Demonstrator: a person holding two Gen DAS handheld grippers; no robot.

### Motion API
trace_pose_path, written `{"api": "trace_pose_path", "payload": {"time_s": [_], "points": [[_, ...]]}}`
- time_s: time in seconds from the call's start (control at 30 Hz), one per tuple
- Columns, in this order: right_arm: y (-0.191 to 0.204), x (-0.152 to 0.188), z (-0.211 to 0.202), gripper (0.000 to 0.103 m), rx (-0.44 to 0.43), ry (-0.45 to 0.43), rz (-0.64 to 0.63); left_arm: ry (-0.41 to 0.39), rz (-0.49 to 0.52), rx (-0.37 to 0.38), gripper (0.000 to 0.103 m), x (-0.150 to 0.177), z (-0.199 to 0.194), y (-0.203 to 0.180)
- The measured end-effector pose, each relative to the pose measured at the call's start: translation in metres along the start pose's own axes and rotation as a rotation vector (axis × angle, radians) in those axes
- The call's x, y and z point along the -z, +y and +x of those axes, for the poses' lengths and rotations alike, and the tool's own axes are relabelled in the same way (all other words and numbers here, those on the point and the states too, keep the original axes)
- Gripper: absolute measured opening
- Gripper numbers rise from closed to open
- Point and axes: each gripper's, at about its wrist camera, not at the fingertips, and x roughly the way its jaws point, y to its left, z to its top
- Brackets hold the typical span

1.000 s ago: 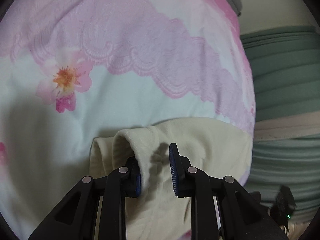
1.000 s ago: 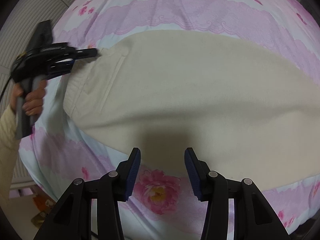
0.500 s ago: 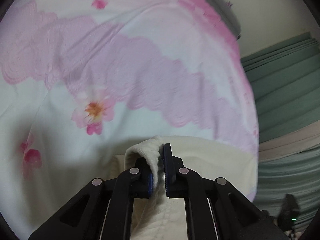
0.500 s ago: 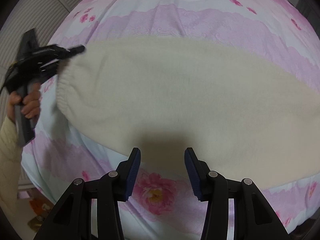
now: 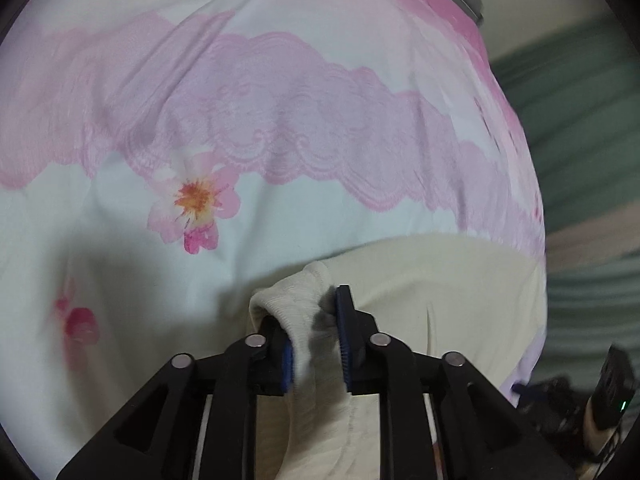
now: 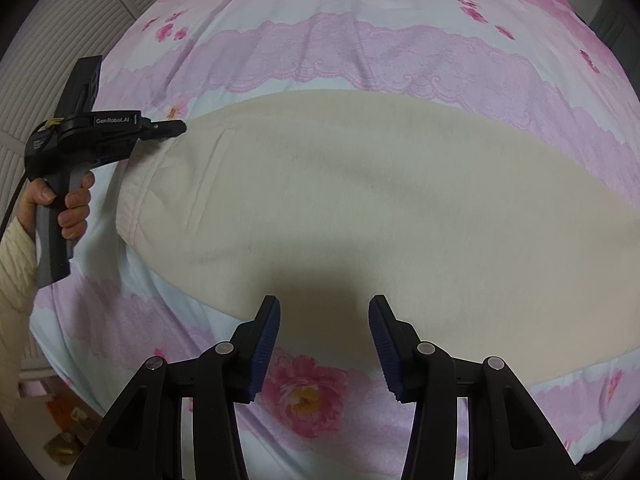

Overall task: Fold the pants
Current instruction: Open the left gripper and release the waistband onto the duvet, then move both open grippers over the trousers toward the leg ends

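Observation:
Cream pants point(image 6: 360, 200) lie spread flat across the flowered bed sheet point(image 6: 360, 40), waistband to the left. In the left wrist view a raised fold of the ribbed waistband point(image 5: 296, 292) stands between the jaws of my left gripper point(image 5: 312, 320). Those jaws are opening: the cloth drapes over the left pad, and the right pad stands off it. The right wrist view shows the left gripper point(image 6: 176, 128) at the waistband's far corner. My right gripper point(image 6: 324, 308) hangs open above the pants' near edge, with nothing between its fingers.
A person's hand point(image 6: 72, 208) in a cream sleeve holds the left gripper's handle. Green striped cloth point(image 5: 580, 120) lies beyond the bed's right edge, with a dark device point(image 5: 616, 392) showing a green light. A pale ribbed surface point(image 6: 60, 40) runs along the bed's left side.
The left jaws clamped onto the waistband fold half a second ago and now stand apart again, with the fold still between them. The left gripper rose slightly. The right gripper kept still.

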Motion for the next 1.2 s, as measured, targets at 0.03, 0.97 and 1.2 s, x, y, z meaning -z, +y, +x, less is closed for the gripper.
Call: {"api": "trace_pose_path", "payload": {"time_s": [0.03, 0.97, 1.2], "points": [[-0.001, 0.002, -0.001, 0.048, 0.001, -0.003, 0.003, 0.006, 0.02, -0.001, 0.021, 0.0, -0.004, -0.003], [-0.061, 0.083, -0.129, 0.064, -0.098, -0.246, 0.11, -0.403, 0.286, -0.511, 0.099, 0.133, -0.168, -0.205], [-0.119, 0.128, -0.18, 0.067, -0.039, -0.317, 0.185, -0.39, 0.411, -0.437, 0.101, 0.189, -0.136, -0.317]]}}
